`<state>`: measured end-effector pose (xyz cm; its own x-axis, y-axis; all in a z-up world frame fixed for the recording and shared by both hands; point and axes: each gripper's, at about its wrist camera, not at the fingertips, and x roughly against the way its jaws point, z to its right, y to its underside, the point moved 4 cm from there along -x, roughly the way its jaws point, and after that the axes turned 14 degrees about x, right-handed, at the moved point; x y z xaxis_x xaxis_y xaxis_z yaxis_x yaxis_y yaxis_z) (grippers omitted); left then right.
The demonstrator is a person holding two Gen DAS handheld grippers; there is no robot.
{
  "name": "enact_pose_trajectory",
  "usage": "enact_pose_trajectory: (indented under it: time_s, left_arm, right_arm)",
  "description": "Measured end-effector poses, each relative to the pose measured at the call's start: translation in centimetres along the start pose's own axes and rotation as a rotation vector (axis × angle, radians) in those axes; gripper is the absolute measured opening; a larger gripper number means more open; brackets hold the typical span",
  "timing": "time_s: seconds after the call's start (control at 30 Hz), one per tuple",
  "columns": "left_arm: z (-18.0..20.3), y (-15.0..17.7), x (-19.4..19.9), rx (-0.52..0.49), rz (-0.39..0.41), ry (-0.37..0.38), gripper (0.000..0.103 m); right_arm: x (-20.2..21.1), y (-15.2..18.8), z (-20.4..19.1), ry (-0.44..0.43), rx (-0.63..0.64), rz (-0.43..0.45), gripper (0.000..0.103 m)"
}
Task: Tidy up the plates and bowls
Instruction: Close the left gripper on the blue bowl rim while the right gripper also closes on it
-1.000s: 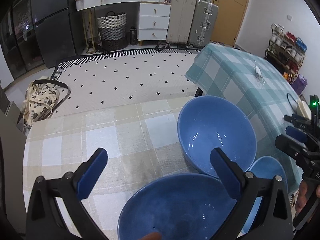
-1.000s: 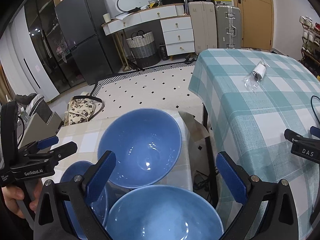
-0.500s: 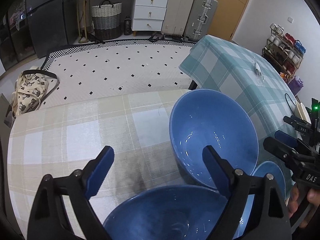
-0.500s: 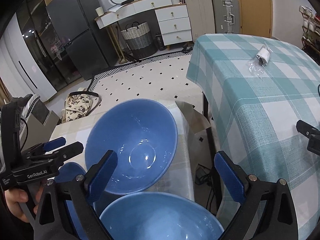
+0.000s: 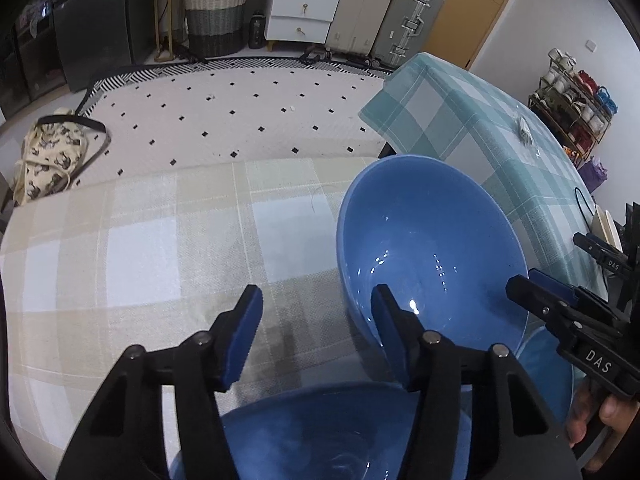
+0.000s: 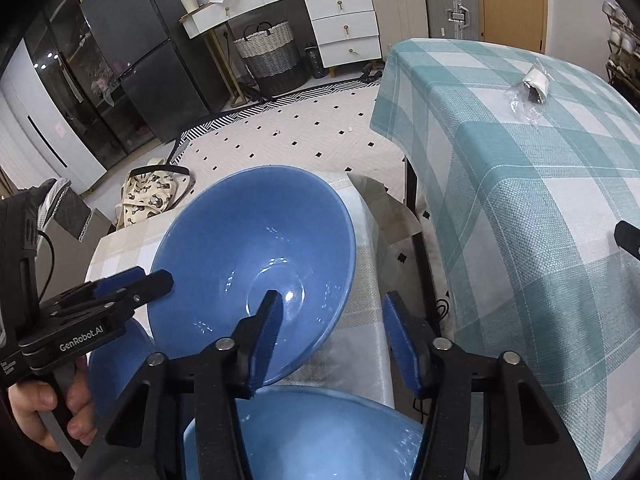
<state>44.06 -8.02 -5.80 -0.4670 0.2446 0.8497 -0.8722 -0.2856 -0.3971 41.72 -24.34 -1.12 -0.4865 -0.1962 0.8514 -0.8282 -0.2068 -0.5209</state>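
My left tongs (image 5: pixel 316 300) hang over the beige checked bench (image 5: pixel 140 248), jaws just drawn partway in with only cloth showing between them. The right pad overlaps the big bowl (image 5: pixel 432 248) at its near rim; whether it touches, I can't tell. Right tongs (image 6: pixel 332 312) likewise half-spread and just narrowing, straddling that same bowl's right rim: left pad over the inside, right pad outside above the cloth, no pinch that I can see. The big bowl sits at the bench's right edge, beside the teal-clothed table (image 6: pixel 520 184). A second bowl (image 6: pixel 320 432) lies close under both tongs, cut off by the frame and half hidden behind the arms. A third, smaller blue dish (image 5: pixel 544 364) peeks out behind the other tongs, mostly hidden; bowl or plate, hard to say.
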Motion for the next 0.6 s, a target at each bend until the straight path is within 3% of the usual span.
enact_pose_trajectory:
  time_s: [0.53, 0.6]
  left_arm:
    - [0.9, 0.5, -0.5, -0.020, -0.005, 0.058, 0.022]
    - [1.2, 0.7, -0.5, -0.037, -0.009, 0.054, 0.014]
  right_arm:
    - [-0.9, 0.2, -0.8, 0.029, 0.056, -0.001, 0.019]
    - [-0.9, 0.1, -0.9, 0.031, 0.061, 0.004, 0.016]
